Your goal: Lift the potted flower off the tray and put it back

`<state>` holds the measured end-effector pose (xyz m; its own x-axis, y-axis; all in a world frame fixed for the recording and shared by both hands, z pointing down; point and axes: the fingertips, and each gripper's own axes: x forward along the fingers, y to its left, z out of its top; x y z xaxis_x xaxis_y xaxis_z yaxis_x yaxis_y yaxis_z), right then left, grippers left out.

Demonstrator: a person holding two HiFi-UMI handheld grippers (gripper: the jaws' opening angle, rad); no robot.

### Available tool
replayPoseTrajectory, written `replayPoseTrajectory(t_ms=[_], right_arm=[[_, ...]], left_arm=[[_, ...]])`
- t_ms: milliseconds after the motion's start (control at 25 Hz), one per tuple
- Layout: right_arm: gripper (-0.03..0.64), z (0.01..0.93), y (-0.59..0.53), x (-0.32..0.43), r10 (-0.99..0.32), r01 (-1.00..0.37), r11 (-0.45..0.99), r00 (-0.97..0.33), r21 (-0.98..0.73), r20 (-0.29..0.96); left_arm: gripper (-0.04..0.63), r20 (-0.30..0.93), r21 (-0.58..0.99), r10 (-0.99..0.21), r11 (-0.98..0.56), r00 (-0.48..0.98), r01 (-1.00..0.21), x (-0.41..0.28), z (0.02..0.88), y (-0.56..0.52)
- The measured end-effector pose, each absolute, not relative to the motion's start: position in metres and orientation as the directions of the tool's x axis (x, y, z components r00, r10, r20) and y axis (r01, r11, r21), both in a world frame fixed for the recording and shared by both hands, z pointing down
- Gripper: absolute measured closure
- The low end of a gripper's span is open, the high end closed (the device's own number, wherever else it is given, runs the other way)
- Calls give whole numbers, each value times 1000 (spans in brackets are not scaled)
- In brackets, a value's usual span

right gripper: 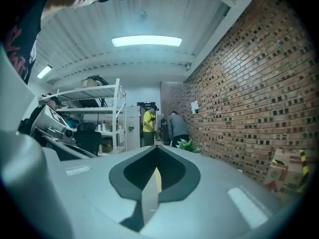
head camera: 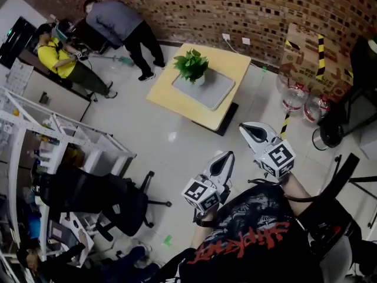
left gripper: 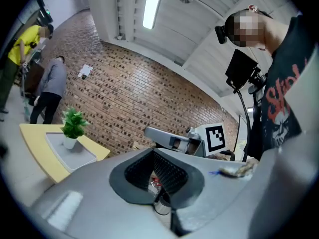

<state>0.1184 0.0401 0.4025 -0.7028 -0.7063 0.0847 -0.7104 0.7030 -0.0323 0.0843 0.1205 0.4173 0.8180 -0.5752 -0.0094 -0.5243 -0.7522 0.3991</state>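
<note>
Left claw (head camera: 225, 158) clenched and empty, right claw (head camera: 248, 128) clenched and empty, potted flower (head camera: 191, 65) on tray (head camera: 215, 91)

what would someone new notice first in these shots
The green potted flower catches the eye first, standing on a grey tray on the yellow table near the brick wall. Close to the camera, the left gripper and right gripper are both shut and empty, well short of the table. A person in grey bends over in the far left corner.
</note>
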Motion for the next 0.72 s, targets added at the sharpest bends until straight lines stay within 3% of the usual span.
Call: replayPoseTrajectory(t_ms=[160, 360, 720], right_arm=[[617, 403, 14, 117, -755, -756, 649, -654, -80, 55], [617, 440, 38, 132, -773, -808, 581, -586, -100, 242], [617, 503, 27, 159, -788, -860, 503, -498, -87, 362]], left_arm=[[595, -75, 437, -606, -734, 792, -520, 13, 427, 94], [595, -87, 564, -681, -635, 727, -528, -47, 469, 108], [595, -24, 643, -655, -589, 756, -489, -52, 555, 80]])
